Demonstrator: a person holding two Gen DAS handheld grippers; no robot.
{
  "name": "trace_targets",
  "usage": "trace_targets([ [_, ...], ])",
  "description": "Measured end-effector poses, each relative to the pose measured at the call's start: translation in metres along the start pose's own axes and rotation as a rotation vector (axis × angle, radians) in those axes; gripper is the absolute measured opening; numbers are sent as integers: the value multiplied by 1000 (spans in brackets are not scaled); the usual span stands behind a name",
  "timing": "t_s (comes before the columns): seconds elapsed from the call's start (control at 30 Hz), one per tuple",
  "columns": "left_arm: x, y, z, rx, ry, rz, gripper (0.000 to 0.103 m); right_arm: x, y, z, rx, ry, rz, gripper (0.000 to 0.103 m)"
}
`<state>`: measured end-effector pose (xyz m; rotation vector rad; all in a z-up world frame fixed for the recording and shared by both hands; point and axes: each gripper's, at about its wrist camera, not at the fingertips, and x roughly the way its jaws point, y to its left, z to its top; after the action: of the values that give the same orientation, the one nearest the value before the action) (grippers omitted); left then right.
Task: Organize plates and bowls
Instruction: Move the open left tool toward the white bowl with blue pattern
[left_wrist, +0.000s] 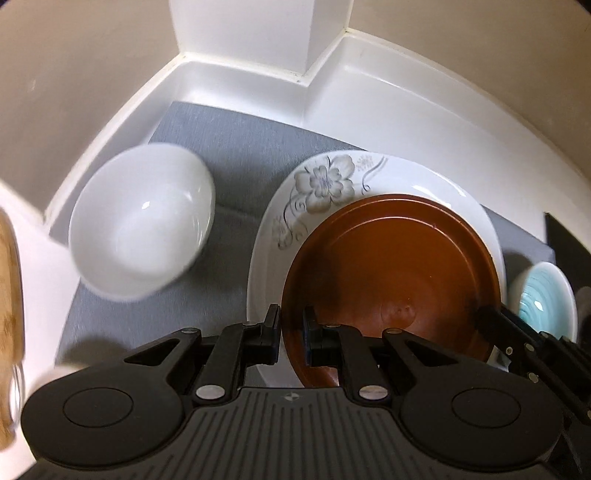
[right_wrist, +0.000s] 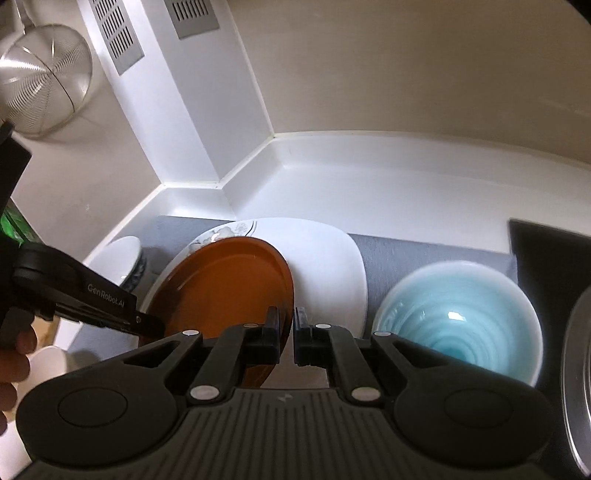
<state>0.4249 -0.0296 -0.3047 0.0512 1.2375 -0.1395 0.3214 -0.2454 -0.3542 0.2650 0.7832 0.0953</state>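
A brown plate (left_wrist: 391, 273) lies over a white flowered plate (left_wrist: 317, 184) on a grey mat (left_wrist: 229, 136). My left gripper (left_wrist: 291, 332) is shut on the brown plate's near left rim. My right gripper (right_wrist: 286, 332) is shut on the brown plate's (right_wrist: 225, 284) right rim, above the white plate (right_wrist: 325, 266). A white bowl (left_wrist: 144, 221) stands left of the plates. A light blue bowl (right_wrist: 458, 317) stands right of them, and its edge shows in the left wrist view (left_wrist: 546, 299). The left gripper's body (right_wrist: 92, 299) shows at the left of the right wrist view.
The mat lies on a white counter (left_wrist: 388, 96) in a wall corner. A metal strainer (right_wrist: 40, 81) hangs on the wall at upper left. A dark object (right_wrist: 550, 254) sits at the mat's right end. A metal rim (right_wrist: 576, 369) shows at far right.
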Motion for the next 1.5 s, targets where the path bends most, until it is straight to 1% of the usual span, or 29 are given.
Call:
trace_targets([
  [0.13, 9, -2, 11, 3, 1, 14, 12, 15, 0, 4, -19, 19, -31, 7],
  [0.3, 14, -8, 17, 60, -20, 27, 12, 20, -1, 3, -26, 21, -46, 7],
  [0.4, 16, -12, 17, 78, -25, 29, 12, 25, -3, 3, -29, 29, -69, 7],
  [0.43, 17, -13, 17, 83, -25, 30, 12, 26, -5, 3, -26, 35, -61, 9],
  [0.5, 18, -16, 17, 91, -24, 29, 12, 28, -7, 4, -26, 50, -67, 17],
  [0.53, 16, -16, 15, 94, -26, 19, 13, 24, -9, 4, -13, 40, -68, 29],
  [0.57, 13, -16, 14, 98, -29, 13, 13, 18, -11, 2, 5, 23, -57, 36],
  [0.63, 3, -14, 9, 102, -47, 12, 13, 5, -15, -1, 41, 5, -51, 37],
  [0.67, -4, -11, 6, 95, -60, 3, 13, -2, -16, -3, 58, -2, -56, 42],
  [0.7, -12, -8, 4, 88, -68, -8, 15, -11, -17, -5, 79, -13, -50, 45],
  [0.73, -19, -5, 1, 82, -73, -19, 18, -19, -18, -7, 107, -20, -33, 52],
  [0.77, -26, 0, -1, 71, -80, -26, 30, -26, -19, -9, 133, -28, -20, 59],
  [0.8, -34, 4, -4, 58, -93, -30, 45, -32, -18, -11, 149, -38, -7, 61],
  [0.87, -50, 15, -10, 34, -140, -35, 58, -45, -13, -16, 149, -61, 46, 68],
  [0.9, -57, 22, -13, 20, -164, -29, 62, -49, -11, -18, 145, -63, 84, 72],
  [0.97, -67, 35, -21, -7, -197, -3, 68, -53, -6, -20, 152, -54, 185, 88],
  [1.0, -69, 43, -24, -20, -205, 12, 70, -55, -2, -21, 151, -57, 208, 90],
  [1.03, -70, 53, -28, -39, -209, 29, 70, -57, 4, -21, 137, -68, 208, 94],
  [1.07, -71, 64, -31, -63, -206, 42, 71, -58, 10, -19, 115, -77, 207, 95],
  [1.17, -66, 104, -39, -162, -179, 72, 71, -57, 28, -10, 75, -63, 256, 96],
  [1.23, -63, 132, -37, -237, -161, 65, 70, -54, 40, -3, 47, -48, 268, 96],
  [1.33, -58, 165, -35, -335, -146, 29, 65, -50, 60, 9, 2, -31, 275, 96],
  [1.37, -56, 173, -33, -357, -138, 13, 57, -47, 68, 12, -4, -22, 286, 96],
  [1.4, -52, 181, -32, -375, -126, -9, 43, -44, 75, 16, -6, -16, 295, 96],
  [1.47, -48, 196, -29, -422, -109, -88, 34, -34, 85, 23, -7, 5, 305, 96],
  [1.5, -44, 203, -28, -455, -108, -136, 33, -28, 90, 27, -4, 16, 312, 96],
])
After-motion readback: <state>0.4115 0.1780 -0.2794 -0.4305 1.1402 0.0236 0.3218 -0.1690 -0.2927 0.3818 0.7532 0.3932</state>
